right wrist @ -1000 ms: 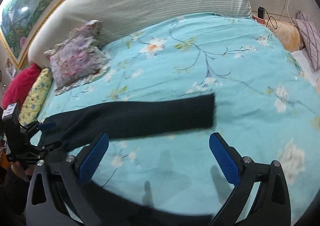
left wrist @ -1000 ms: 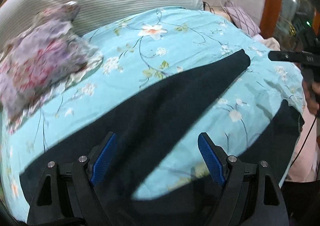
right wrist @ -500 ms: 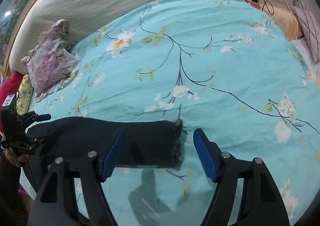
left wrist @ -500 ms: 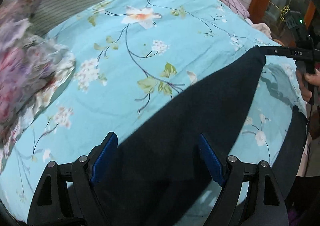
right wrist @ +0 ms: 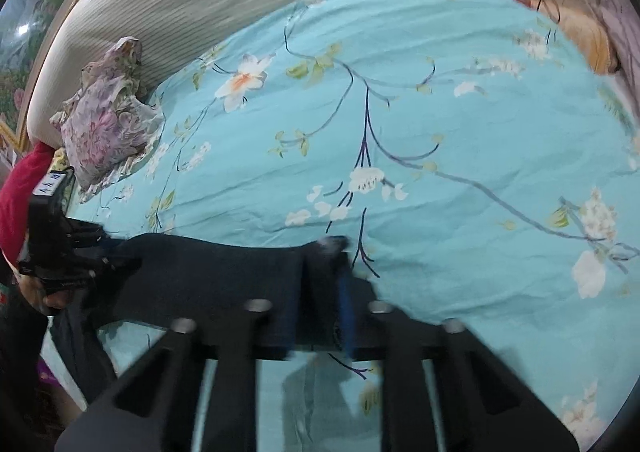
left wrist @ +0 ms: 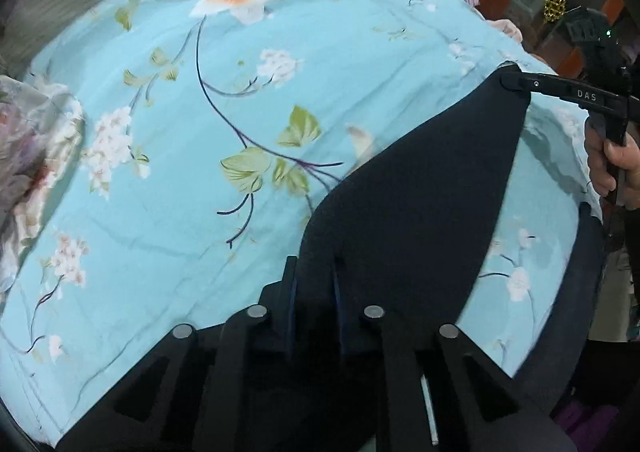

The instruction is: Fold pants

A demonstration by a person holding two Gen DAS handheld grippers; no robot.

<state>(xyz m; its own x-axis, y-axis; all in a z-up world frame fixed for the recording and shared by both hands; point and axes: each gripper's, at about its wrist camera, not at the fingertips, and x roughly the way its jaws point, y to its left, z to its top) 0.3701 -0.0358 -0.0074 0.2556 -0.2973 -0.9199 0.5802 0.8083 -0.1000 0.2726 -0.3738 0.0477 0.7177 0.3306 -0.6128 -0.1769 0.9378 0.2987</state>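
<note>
Left wrist view shows our left gripper (left wrist: pixel 314 284) with its jaws clamped on one end of the dark navy fabric pants (left wrist: pixel 420 204), which lie stretched across the turquoise floral bedspread (left wrist: pixel 192 124). At the far end of that same leg, our right gripper (left wrist: pixel 510 81) pinches the hem; in the right wrist view its jaws are likewise closed on the cloth (right wrist: pixel 320 272), with the leg running left toward the other tool (right wrist: pixel 80 256). We judge the main risk to be slippage: each grip takes only a narrow bite of thick fabric, so uneven pulling could drag a corner free or twist the leg. The second leg, beside the bedspread's near edge, may trail and bunch. No container appears; only a crumpled purple floral pillow (right wrist: pixel 108 120) rests near the bedspread's head end.
</note>
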